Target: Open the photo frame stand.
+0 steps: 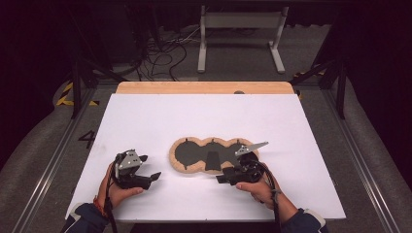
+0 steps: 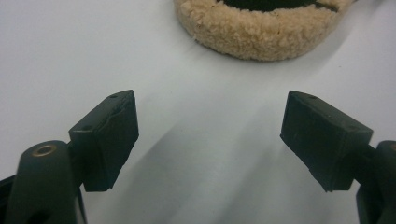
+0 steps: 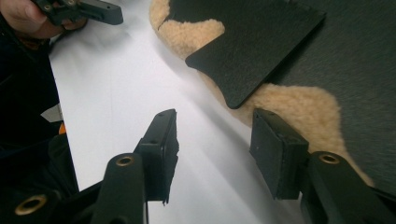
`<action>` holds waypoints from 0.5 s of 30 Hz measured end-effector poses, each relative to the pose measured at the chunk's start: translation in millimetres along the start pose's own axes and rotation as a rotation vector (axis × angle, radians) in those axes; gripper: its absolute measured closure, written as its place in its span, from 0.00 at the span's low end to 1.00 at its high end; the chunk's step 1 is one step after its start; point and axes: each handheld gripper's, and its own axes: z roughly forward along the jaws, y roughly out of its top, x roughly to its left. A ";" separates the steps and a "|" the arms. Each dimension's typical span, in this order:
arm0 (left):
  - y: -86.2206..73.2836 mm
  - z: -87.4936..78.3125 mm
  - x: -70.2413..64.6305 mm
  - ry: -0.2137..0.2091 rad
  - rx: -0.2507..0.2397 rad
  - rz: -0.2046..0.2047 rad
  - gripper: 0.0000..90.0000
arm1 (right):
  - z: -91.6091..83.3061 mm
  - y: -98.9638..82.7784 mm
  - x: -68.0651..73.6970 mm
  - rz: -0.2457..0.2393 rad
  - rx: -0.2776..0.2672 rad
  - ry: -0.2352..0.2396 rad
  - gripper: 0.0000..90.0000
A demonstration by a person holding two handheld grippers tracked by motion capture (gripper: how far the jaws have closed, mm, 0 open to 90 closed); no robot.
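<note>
The fleece-edged pad (image 1: 213, 155) is laid lengthwise across the counter (image 1: 145, 116), ahead of the left gripper (image 2: 210, 140) and touching the right gripper (image 3: 215, 144). Both jaws are parted, empty. Its far end is cut off.

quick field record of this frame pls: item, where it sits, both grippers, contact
item: fleece pad, black top, three-lobed, tan fleecy rim
flap: black tab lying over the near rim
surface: white sheet on a wooden table
left gripper: open, empty, short of the pad's left end
right gripper: open, at the near rim, nothing between the jaws
contact: neither gripper holds the pad
</note>
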 end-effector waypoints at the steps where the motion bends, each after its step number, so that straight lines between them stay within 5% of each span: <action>1: 0.1 -0.2 -0.5 0.000 -0.001 -0.004 0.22 | 0.6 0.6 -0.6 0.003 -0.006 0.008 0.58; 4: 0.1 0.6 0.1 -0.003 0.000 -0.004 0.21 | 0.0 2.0 -0.3 0.006 -0.015 0.006 0.57; 11: 1.1 3.7 -0.3 -0.004 0.009 -0.012 0.21 | 0.0 4.3 -8.1 0.089 -0.078 0.082 0.54; 15: 4.7 5.3 0.1 -0.007 -0.013 -0.036 0.23 | -0.2 4.0 -18.8 0.271 -0.131 0.177 0.52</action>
